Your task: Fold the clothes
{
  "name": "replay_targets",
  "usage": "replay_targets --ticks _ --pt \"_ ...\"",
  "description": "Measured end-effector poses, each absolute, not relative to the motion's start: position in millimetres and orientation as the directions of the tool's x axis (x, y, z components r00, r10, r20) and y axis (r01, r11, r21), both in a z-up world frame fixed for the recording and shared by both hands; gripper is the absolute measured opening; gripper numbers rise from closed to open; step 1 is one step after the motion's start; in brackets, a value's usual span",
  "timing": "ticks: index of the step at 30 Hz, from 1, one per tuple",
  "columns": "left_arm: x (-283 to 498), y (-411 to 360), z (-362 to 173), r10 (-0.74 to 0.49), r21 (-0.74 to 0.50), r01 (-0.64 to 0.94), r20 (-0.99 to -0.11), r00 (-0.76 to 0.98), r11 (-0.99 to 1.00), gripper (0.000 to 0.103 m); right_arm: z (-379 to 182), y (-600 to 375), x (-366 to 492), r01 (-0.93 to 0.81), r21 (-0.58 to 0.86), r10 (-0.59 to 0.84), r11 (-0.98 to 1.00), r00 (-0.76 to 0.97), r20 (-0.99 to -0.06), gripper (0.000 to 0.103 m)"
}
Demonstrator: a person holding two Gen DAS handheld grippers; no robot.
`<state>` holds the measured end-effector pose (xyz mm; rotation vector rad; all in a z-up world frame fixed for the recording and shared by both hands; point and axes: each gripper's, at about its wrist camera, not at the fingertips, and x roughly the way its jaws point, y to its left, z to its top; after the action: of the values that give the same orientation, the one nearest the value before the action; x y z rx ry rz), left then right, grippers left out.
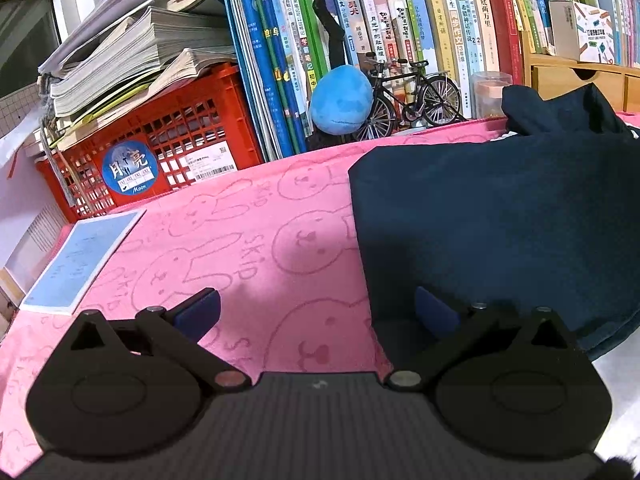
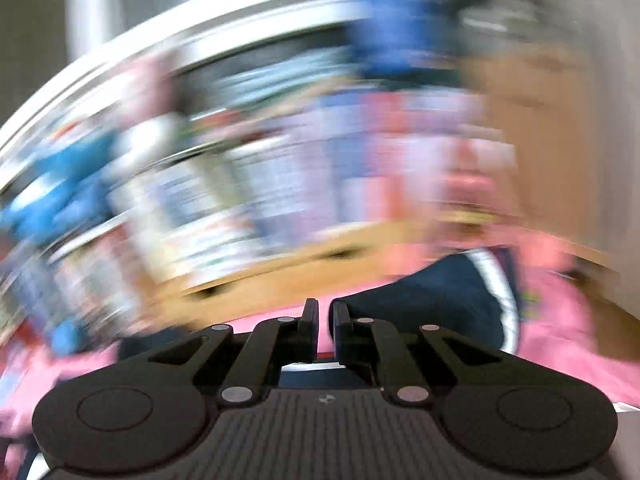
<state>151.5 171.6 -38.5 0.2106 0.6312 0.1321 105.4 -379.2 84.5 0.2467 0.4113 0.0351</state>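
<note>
Counted across both views: 1 dark navy garment (image 1: 500, 216) on 1 pink rabbit-print cloth (image 1: 248, 240). 2 grippers, the left gripper (image 1: 316, 312) and the right gripper (image 2: 324, 320), each with 2 fingers. 1 red crate (image 1: 168, 136), 1 blue plush ball (image 1: 340, 100), 1 model bicycle (image 1: 412, 100), 1 pale blue booklet (image 1: 80, 256). The books are too many to count.

left gripper (image 1: 318, 312): matte black body, ribbed top plate, two round side discs, silver pivot pins, angled link arms
left fingers (image 1: 200, 312): blue pads
right gripper (image 2: 324, 316): same black ribbed build, silver pins
right fingers (image 2: 310, 328): black, flat, narrow
</note>
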Motion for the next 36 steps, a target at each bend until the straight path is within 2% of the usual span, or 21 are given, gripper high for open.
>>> replay_targets --ticks 4,8,9,10,11,12,14,16,20,22,24,26,27,28,29,30,31,33,34,35,36 --pt "152 175 -38 0.169 0.205 -0.057 -0.582 0.796 0.977 0.103 65 -245 143 -0.284 0.166 0.329 0.944 0.826 -0.458 0.009" --pt "155 187 -38 0.127 0.129 -0.06 -0.607 0.784 0.99 0.103 27 -139 155 -0.437 0.093 0.402 0.895 0.695 -0.596 0.013" --pt "155 189 -38 0.119 0.112 -0.064 -0.612 0.782 0.992 0.103 19 -120 152 -0.462 0.066 0.397 0.885 0.671 -0.626 0.024" --pt "155 191 -38 0.116 0.101 -0.068 -0.615 0.78 0.993 0.103 13 -109 148 -0.479 0.025 0.377 0.877 0.657 -0.653 0.044" --pt "155 192 -39 0.115 0.095 -0.072 -0.617 0.778 0.993 0.103 10 -104 140 -0.487 -0.017 0.354 0.873 0.657 -0.665 0.053" --pt "155 193 -39 0.114 0.088 -0.075 -0.619 0.777 0.993 0.103 8 -102 130 -0.492 -0.063 0.332 0.868 0.67 -0.664 0.065" --pt "155 191 -38 0.124 0.1 -0.078 -0.615 0.778 0.992 0.103 9 -109 113 -0.495 -0.147 0.302 0.856 0.711 -0.635 0.07" --pt "154 187 -38 0.142 0.129 -0.079 -0.607 0.782 0.988 0.103 15 -124 94 -0.465 -0.226 0.262 0.856 0.766 -0.586 0.087" --pt "154 184 -38 0.161 0.161 -0.08 -0.596 0.786 0.984 0.103 15 -143 93 -0.275 -0.457 0.047 0.846 0.891 -0.451 0.091" --pt "154 182 -38 0.167 0.17 -0.08 -0.593 0.788 0.982 0.103 11 -149 101 -0.218 -0.493 -0.013 0.842 0.906 -0.423 0.091" --pt "153 181 -38 0.173 0.179 -0.081 -0.59 0.789 0.981 0.103 9 -156 113 -0.196 -0.442 -0.028 0.876 0.892 -0.451 0.091" --pt "153 181 -38 0.175 0.182 -0.081 -0.589 0.789 0.98 0.103 9 -171 133 -0.144 -0.265 -0.022 0.953 0.842 -0.54 0.089" --pt "153 181 -38 0.173 0.18 -0.081 -0.59 0.789 0.98 0.103 10 -179 146 -0.105 -0.163 -0.011 0.981 0.811 -0.586 0.082" --pt "154 182 -38 0.171 0.176 -0.08 -0.591 0.789 0.981 0.103 12 -186 161 -0.053 -0.06 0.004 0.997 0.776 -0.631 0.068" --pt "154 183 -38 0.167 0.17 -0.08 -0.593 0.788 0.982 0.103 17 -191 174 -0.015 0.029 0.03 0.999 0.748 -0.663 0.06" --pt "154 184 -38 0.163 0.164 -0.079 -0.595 0.787 0.983 0.103 30 -189 180 -0.028 0.083 0.076 0.996 0.741 -0.667 0.059" --pt "154 184 -38 0.159 0.158 -0.079 -0.597 0.786 0.984 0.103 43 -187 184 -0.074 0.133 0.144 0.988 0.742 -0.655 0.06" --pt "154 186 -38 0.152 0.147 -0.079 -0.601 0.785 0.986 0.103 76 -176 172 -0.346 0.205 0.401 0.916 0.746 -0.531 0.068" --pt "154 187 -38 0.149 0.141 -0.079 -0.603 0.784 0.987 0.103 92 -176 160 -0.454 0.235 0.51 0.86 0.741 -0.436 0.087" --pt "155 188 -38 0.145 0.134 -0.079 -0.605 0.783 0.988 0.103 102 -178 152 -0.481 0.241 0.538 0.843 0.75 -0.383 0.1" --pt "155 189 -38 0.14 0.126 -0.079 -0.607 0.782 0.989 0.103 110 -181 145 -0.495 0.239 0.55 0.835 0.76 -0.347 0.103"
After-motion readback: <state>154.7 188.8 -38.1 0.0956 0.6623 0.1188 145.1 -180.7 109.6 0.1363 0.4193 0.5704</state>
